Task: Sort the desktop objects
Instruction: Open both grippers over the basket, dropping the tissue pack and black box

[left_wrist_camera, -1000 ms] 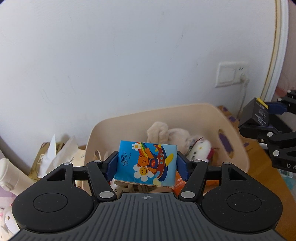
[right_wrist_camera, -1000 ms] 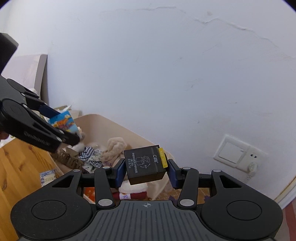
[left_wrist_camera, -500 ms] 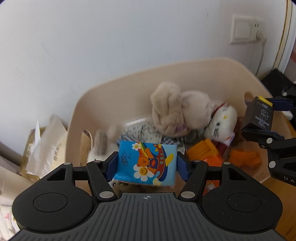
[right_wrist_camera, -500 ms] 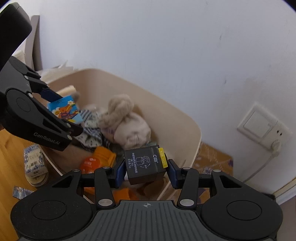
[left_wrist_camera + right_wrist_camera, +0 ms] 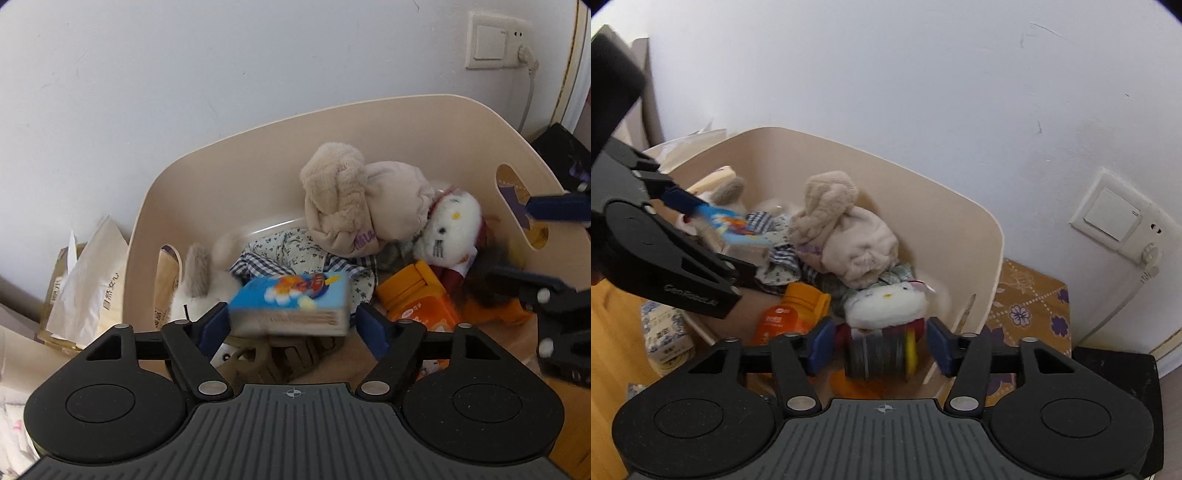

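Now both grippers release over the beige bin (image 5: 369,122): left gripper (image 5: 291,321) opening, blue tissue pack (image 5: 291,299) slipping free; right gripper (image 5: 877,345) opening, black box (image 5: 875,356) dropping. Next, withdraw both clear.

Both hand-held grippers' jaws are opening, releasing tissue pack (image 5: 291,300) and black box (image 5: 877,356).

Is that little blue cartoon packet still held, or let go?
Let go. The blue packet is blurred and tipped over between the left tool's opening jaws, with a gap at each pad, above the beige bin.
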Tool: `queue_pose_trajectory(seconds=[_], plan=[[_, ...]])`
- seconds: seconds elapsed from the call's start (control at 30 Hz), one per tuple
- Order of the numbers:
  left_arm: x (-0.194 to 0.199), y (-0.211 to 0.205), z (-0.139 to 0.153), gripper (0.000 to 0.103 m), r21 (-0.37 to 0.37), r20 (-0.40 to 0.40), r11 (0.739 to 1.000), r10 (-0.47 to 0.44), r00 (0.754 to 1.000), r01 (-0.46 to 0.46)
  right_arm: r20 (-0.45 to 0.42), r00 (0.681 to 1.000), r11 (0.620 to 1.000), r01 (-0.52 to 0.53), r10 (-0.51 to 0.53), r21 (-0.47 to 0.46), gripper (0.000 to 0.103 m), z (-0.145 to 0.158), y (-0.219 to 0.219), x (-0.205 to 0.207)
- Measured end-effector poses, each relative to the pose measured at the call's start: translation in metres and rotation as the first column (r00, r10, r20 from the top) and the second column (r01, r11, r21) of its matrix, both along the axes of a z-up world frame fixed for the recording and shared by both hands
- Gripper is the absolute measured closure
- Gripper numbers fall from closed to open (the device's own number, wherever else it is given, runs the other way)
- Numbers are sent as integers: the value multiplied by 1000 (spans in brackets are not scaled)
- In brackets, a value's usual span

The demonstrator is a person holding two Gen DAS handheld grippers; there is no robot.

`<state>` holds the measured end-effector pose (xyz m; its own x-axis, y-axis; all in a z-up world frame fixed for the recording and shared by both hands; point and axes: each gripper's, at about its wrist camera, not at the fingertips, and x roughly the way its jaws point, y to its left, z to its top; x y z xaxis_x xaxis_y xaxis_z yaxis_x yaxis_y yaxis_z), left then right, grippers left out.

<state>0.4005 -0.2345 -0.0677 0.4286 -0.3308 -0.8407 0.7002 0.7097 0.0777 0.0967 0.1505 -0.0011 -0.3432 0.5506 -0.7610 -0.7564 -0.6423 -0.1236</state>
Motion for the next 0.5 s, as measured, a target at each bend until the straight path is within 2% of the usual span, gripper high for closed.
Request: queue_pose_trajectory(seconds=[0.07,0.3,0.37,0.5], plan=[[-3,0,2,26,6,14,1000,-3,1000,3,9,1000,1000,-8,7,16,29,3,-5,-1],[-8,4,16,22,-21,21,1000,-4,1000,4,-13,1000,1000,3,-2,30,23,17,-16,-1],[-9,6,21,21,-30,26,1000,0,1000,1,-14,1000,999,4,-4,42,15,22,-20,-1],[-13,11,33,21,-53,20,999,9,1000,-8,-29,999,998,23,-21,63,14,32,-30,1]])
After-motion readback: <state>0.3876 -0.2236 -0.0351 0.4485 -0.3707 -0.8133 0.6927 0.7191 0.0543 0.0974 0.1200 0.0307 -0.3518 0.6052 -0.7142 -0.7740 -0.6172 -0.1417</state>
